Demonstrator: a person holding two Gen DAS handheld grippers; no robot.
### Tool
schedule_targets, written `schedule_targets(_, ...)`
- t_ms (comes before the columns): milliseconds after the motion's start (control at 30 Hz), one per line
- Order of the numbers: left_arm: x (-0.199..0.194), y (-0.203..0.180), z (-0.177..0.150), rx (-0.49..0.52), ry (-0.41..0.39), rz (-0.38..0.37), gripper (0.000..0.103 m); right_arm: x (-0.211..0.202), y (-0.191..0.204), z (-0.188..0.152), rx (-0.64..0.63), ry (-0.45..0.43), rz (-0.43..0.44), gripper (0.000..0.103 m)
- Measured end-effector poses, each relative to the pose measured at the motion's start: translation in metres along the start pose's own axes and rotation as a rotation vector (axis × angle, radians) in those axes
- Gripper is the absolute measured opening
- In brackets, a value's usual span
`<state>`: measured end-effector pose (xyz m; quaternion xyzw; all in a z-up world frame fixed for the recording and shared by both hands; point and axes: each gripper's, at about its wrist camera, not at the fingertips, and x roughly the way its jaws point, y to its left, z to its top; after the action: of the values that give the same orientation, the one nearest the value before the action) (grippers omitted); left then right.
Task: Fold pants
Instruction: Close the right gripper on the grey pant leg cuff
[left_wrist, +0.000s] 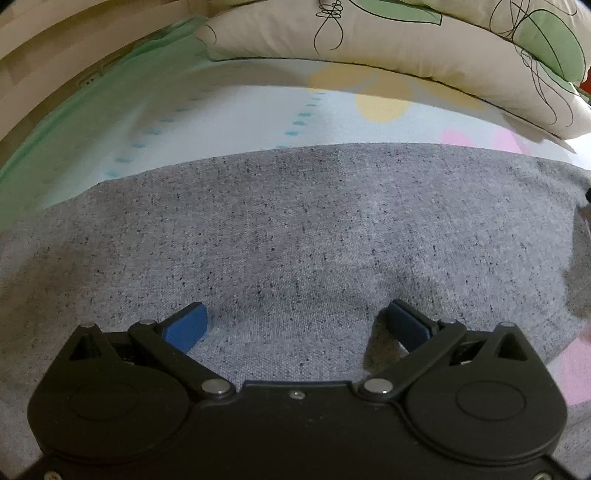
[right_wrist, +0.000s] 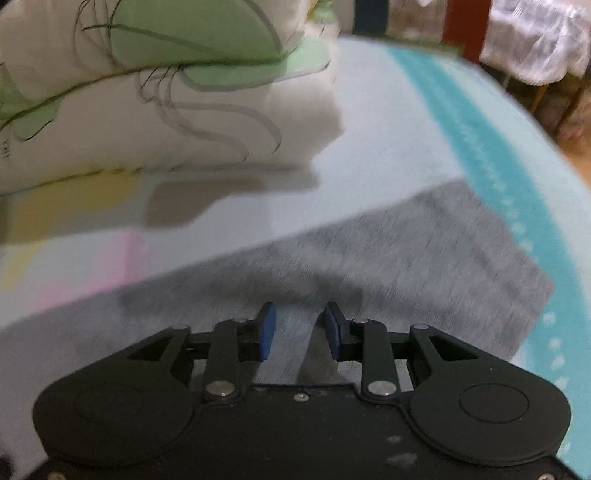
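We see a bed sheet, smooth pale cotton printed with soft yellow and pink blobs and rows of teal dots, with a teal band along one side in the right wrist view. On it lie the pants, a flat slab of heathered grey knit flecked with dark specks, their far edge straight. Beyond them sits a plump cream quilt, folded thick, with green leaf shapes and looping black line drawings. Our left gripper hangs low over the grey cloth, blue pads spread wide, holding nothing. Our right gripper shows a narrower gap, grey fabric between the pads but not pinched.
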<state>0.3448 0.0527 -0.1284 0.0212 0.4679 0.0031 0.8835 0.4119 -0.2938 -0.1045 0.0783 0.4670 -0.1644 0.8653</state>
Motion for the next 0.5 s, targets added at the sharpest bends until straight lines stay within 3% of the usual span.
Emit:
schedule_targets(167,-0.002,-0.007,-0.003,-0.001,-0.009,0.024,0.103,0.003,-0.017,0.028,0.214,0.044,-0.043,0.034)
schedule_targets(333,-0.001,-0.004,-0.004,-0.001,-0.014,0.01,0.103,-0.002,-0.005,0.044,0.216,-0.013,-0.033,0.039)
schedule_targets(500,-0.002,-0.002,-0.005,0.002,-0.02,0.012,0.103,0.023,0.012,0.042,0.235,0.045,-0.081,0.043)
